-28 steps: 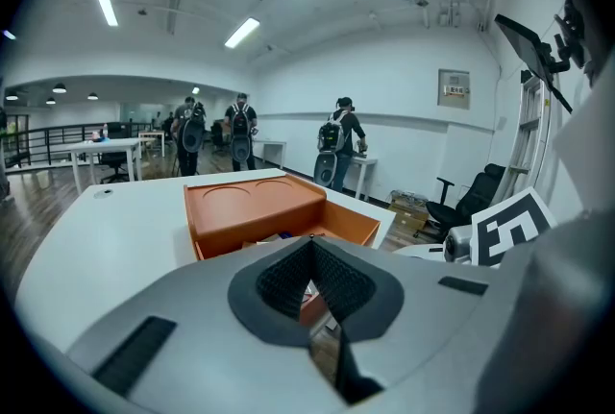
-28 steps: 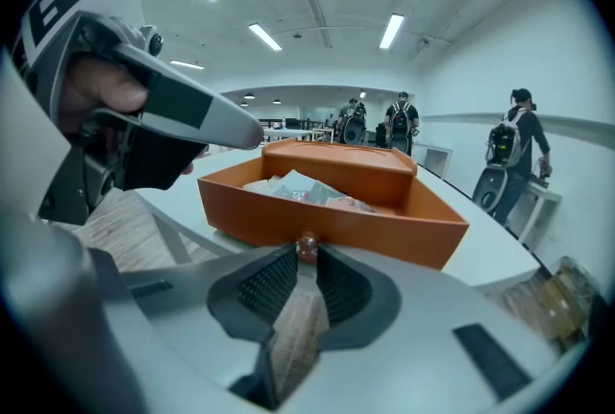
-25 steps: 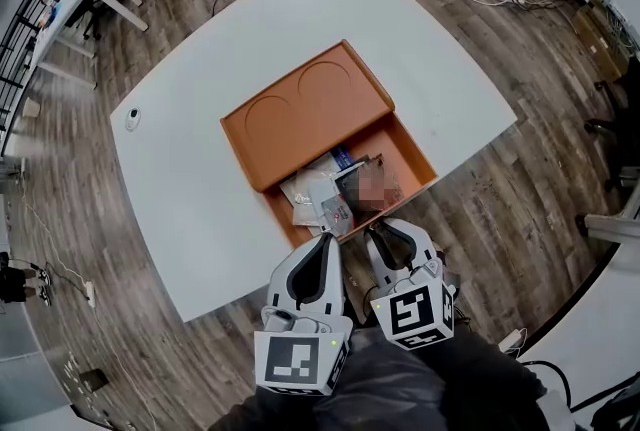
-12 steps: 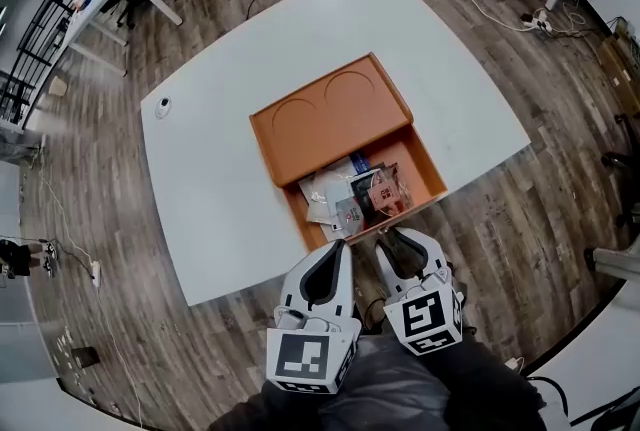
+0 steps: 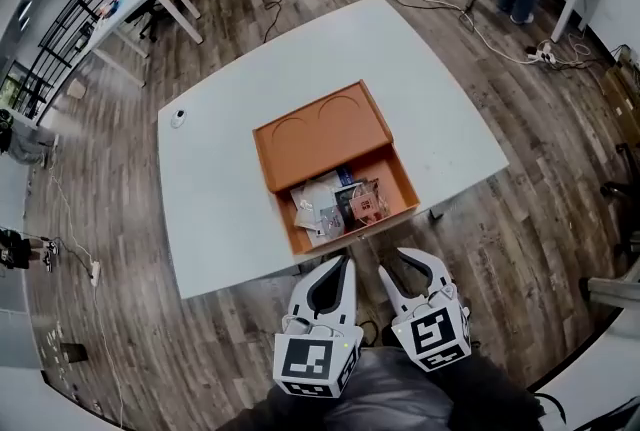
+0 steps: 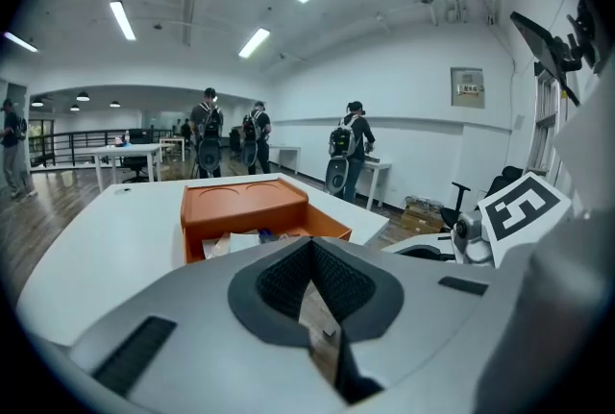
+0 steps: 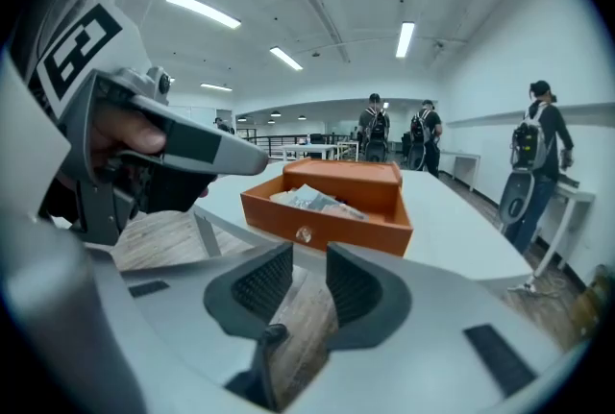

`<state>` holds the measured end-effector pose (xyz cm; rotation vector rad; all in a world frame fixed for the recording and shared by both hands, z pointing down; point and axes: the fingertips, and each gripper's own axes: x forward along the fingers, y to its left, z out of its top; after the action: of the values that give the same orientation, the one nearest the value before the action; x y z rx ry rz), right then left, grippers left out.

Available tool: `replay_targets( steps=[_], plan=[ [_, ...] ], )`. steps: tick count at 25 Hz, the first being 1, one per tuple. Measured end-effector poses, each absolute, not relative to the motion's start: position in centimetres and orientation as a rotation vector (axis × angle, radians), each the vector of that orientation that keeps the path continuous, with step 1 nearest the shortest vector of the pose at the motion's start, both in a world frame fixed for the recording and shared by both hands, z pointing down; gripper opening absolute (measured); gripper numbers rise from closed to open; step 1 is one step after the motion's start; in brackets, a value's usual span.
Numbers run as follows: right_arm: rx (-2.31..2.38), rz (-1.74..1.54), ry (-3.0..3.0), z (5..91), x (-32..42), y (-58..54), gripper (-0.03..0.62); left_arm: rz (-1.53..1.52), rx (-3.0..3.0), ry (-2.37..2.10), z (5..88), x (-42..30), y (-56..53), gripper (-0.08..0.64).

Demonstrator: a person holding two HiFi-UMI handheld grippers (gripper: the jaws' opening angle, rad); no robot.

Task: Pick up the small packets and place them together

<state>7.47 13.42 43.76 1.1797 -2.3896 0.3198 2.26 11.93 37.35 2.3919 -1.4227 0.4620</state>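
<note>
Left claw farther from orange drawer

Packets in drawer — drawer at near edge of table

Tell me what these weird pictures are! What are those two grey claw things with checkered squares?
Those are tools, not a robot. A person holds the left hand-held gripper and the right hand-held gripper. The top-down picture comes from a camera on the person's head. The other two come from cameras riding on each tool, looking along its jaws. On the white table sits an orange box with its drawer open, small packets inside. Nothing is held: the left jaws are shut and empty; the right jaws have just been opening, nothing between them.
</note>
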Motion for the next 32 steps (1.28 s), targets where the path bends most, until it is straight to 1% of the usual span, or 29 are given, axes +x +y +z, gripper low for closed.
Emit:
replay_targets(
  steps=[7,11,14,17,28,32],
  plan=[
    [1.139,0.181,-2.438,34.6,8.1,10.5,0.097,0.33,2.406,-1.502,31.2,2.2,10.3,-0.003],
    [1.077,0.143,-2.423,32.6,7.3,8.2,0.096,0.264,2.384,-1.555,29.8,0.6,8.3,-0.003],
    [1.013,0.109,-2.383,33.9,6.5,6.4,0.097,0.241,2.388,-1.582,30.3,-0.1,6.3,-0.003],
    [0.902,0.115,-2.321,37.2,5.4,5.2,0.102,0.247,2.366,-1.549,32.1,-0.4,4.5,-0.003],
    [0.537,0.233,-2.091,45.1,2.5,2.8,0.223,0.247,2.241,-1.497,35.5,-3.4,-1.2,-0.003],
    [0.462,0.214,-1.978,46.9,2.2,2.2,0.236,0.239,2.219,-1.518,36.3,-4.8,-2.2,-0.003]
  ],
)
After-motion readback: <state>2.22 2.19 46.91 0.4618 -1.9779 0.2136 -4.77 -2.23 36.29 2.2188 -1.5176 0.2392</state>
